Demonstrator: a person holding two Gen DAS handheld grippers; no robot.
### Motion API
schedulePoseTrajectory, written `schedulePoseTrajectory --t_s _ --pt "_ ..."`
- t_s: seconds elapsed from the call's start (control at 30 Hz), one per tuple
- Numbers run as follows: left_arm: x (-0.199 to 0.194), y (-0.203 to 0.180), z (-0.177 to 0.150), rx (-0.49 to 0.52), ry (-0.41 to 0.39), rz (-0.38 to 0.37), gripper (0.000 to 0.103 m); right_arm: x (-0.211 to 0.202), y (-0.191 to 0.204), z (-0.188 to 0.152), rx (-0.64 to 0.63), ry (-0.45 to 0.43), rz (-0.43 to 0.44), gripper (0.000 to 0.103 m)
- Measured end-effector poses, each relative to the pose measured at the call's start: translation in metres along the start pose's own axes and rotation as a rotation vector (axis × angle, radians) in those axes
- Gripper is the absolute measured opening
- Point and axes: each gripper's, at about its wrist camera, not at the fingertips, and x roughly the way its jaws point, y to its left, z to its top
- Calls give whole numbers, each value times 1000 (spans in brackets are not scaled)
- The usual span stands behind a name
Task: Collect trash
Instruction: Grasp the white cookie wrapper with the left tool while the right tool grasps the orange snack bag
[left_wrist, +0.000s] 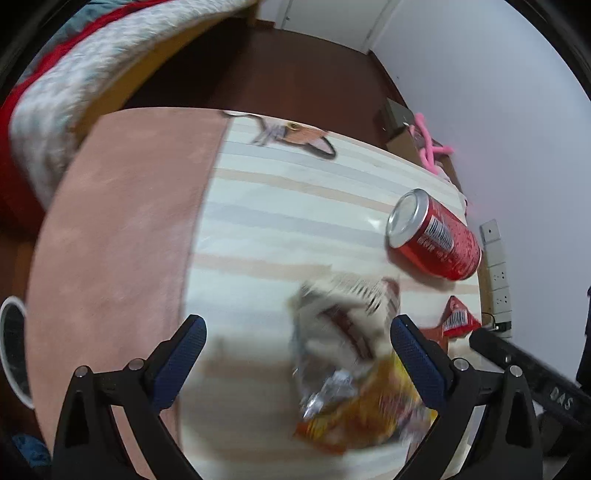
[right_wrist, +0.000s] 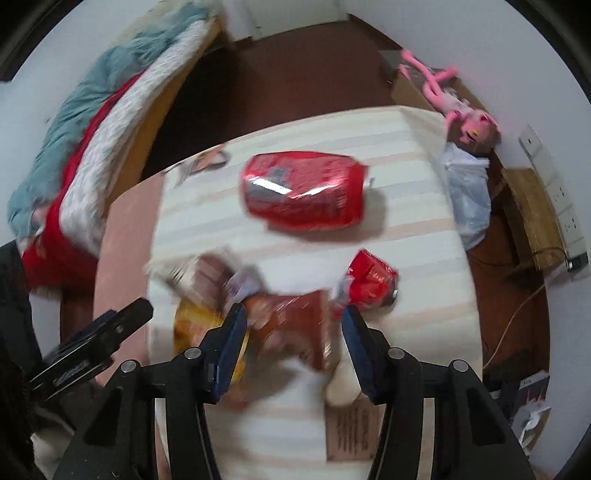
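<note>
- A red can (left_wrist: 436, 234) lies on its side on the striped cloth (left_wrist: 280, 206), silver end toward the pink mat (left_wrist: 122, 229), well beyond the wrapper pile.
- Blurred wrappers crowd the near part of the cloth: a silver-and-white wrapper (left_wrist: 332, 332), a yellow-orange packet (left_wrist: 369, 410) and a crumpled red wrapper (right_wrist: 371, 282) to the right.
- A brown packet (right_wrist: 295, 328) sits between the pads of the right gripper (right_wrist: 293, 332); its jaws stand half spread, and blur hides whether the pads press it.
- The left gripper (left_wrist: 297, 347) has its jaws spread wide above the silver and yellow-orange wrappers, touching neither.
- Past the cloth's right edge are a white plastic bag (right_wrist: 467, 192), a pink plush toy (right_wrist: 461, 107) on a cardboard box (left_wrist: 400, 138), and wall sockets (left_wrist: 498, 273).
- On the left, a bed with red and grey bedding (right_wrist: 85, 158) borders the dark floor (left_wrist: 288, 74), which is open beyond the cloth's far edge.
- Both grippers point steeply down, side by side.
</note>
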Motion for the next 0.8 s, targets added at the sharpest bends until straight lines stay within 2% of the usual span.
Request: schedulePoseTrajectory --t_s 0.1,0.13,0.17,0.2,0.27,0.4,0.6,0.7,0.8 --pt "26 -9 11 33 62 -27 99 14 -16 3 72 21 45 56" --pt "33 -13 13 46 77 -23 85 17 -19 3 82 27 50 56" --pt "38 -15 13 55 84 -21 59 21 -24 2 99 37 63 56" --pt "42 -18 12 63 95 -27 48 25 -28 0 114 48 76 56" --pt "41 -21 9 76 75 -13 35 29 -35 -2 141 66 88 56" --pt "21 -14 -2 105 -5 53 26 28 -40 -11 163 64 112 61" --pt "-39 22 -36 104 -150 183 25 9 -18 -30 96 64 138 70" --pt "-64 43 -64 88 -175 229 25 3 -6 -44 73 82 159 72" --pt "-74 65 -91 44 -158 229 25 4 5 -66 78 114 168 72"
